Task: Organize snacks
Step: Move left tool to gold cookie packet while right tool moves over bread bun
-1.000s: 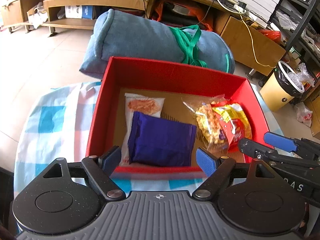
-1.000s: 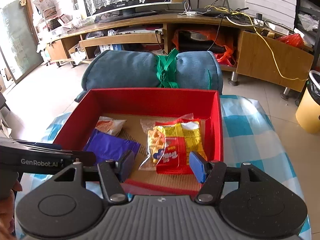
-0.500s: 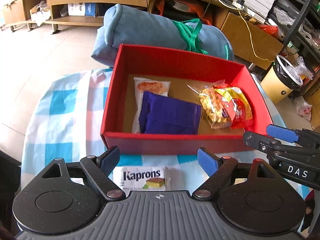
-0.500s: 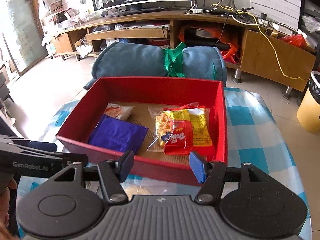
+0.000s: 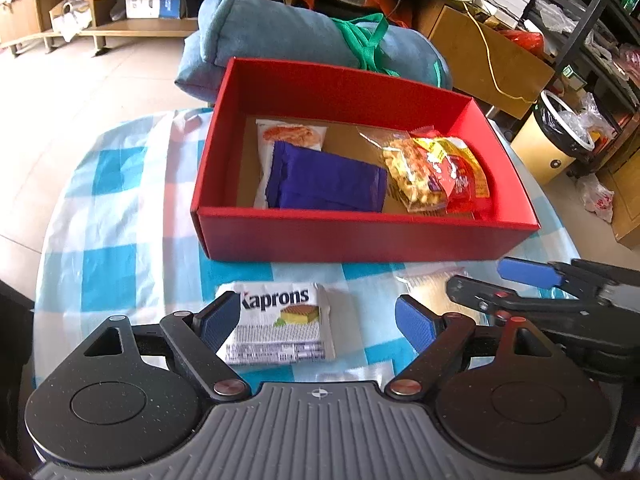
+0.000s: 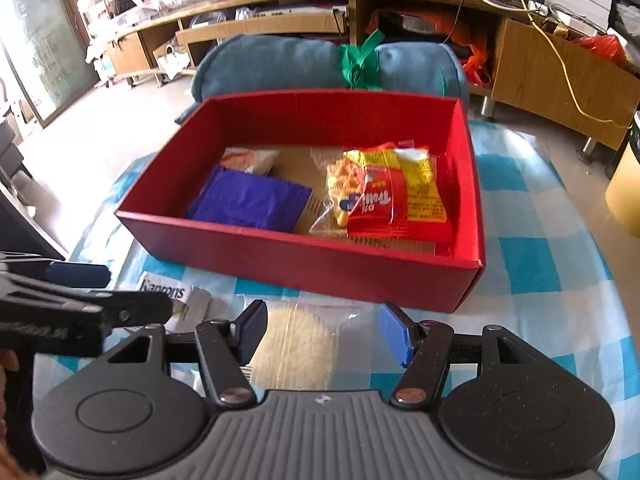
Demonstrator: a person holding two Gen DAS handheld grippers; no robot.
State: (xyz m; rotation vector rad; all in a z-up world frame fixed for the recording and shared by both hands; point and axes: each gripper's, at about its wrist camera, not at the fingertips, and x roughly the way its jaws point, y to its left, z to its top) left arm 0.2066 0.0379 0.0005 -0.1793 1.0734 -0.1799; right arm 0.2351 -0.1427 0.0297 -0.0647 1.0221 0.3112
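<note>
Checked blue-and-white cloth (image 5: 120,200) covers a table in a cluttered living room, where a red box (image 5: 360,236) sits in front of a rolled blue cushion (image 5: 280,36) tied with green ribbon. Inside the box lie a purple packet (image 5: 328,184), a white packet (image 5: 288,134) partly under it, and a red-and-yellow snack bag (image 5: 440,172) toward the right wall. Two snacks lie outside the box on the cloth near its front wall: a Kaprons wafer pack (image 5: 280,324) and, to its right, a clear bag of pale noodles (image 6: 296,344). Left gripper (image 5: 316,320) hangs over the wafer pack, jaws wide apart, its left pad at the pack's edge, nothing clamped. Right gripper (image 6: 320,332) hangs over the noodle bag, jaws apart on either side of it, pads not pressing it.
</note>
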